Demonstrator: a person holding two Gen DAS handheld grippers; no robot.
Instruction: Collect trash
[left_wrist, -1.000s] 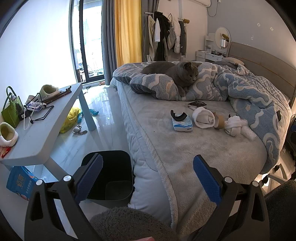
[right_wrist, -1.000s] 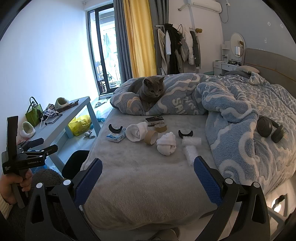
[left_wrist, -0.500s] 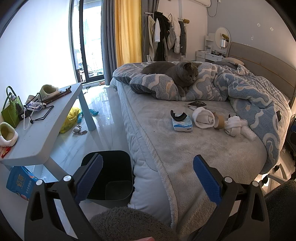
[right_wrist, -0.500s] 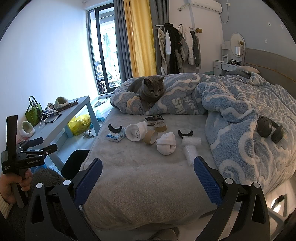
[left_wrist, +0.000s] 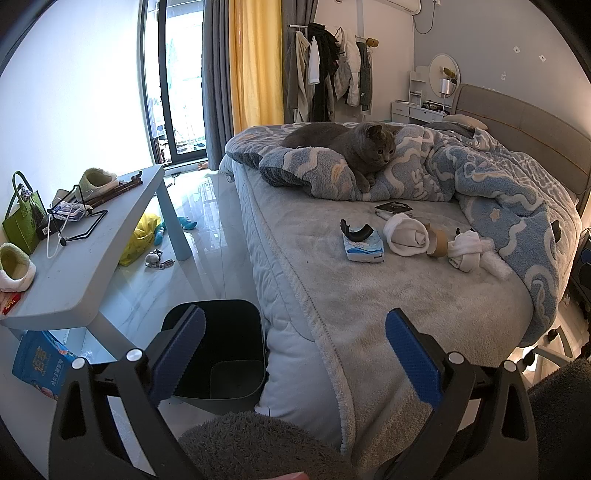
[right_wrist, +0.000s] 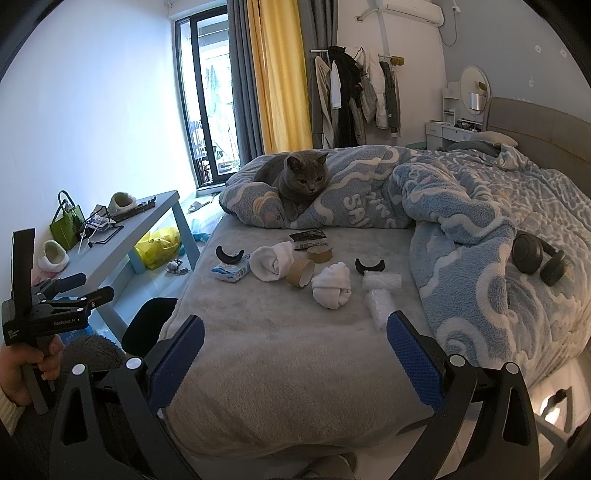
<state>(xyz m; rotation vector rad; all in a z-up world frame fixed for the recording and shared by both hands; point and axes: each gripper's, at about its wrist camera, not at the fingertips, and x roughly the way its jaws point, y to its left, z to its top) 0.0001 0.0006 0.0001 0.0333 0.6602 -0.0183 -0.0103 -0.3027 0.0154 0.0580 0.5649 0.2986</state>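
Trash lies on the grey bed: a tissue pack (right_wrist: 229, 271) with a black curved piece (right_wrist: 229, 254) on it, two cardboard tape cores (right_wrist: 300, 272), a second black piece (right_wrist: 369, 266), bubble wrap (right_wrist: 380, 291) and a small dark packet (right_wrist: 308, 238). Two rolled white socks (right_wrist: 271, 263) lie among them. A black trash bin (left_wrist: 221, 350) stands on the floor by the bed. My left gripper (left_wrist: 295, 354) is open and empty above the bin and bed edge. My right gripper (right_wrist: 295, 354) is open and empty at the bed's near edge.
A grey cat (right_wrist: 299, 182) lies on the blue blanket (right_wrist: 461, 229) behind the trash. Black headphones (right_wrist: 537, 258) rest on the blanket at right. A grey side table (left_wrist: 85, 251) with a green bag and slippers stands left. A yellow bag (left_wrist: 142, 236) lies under it.
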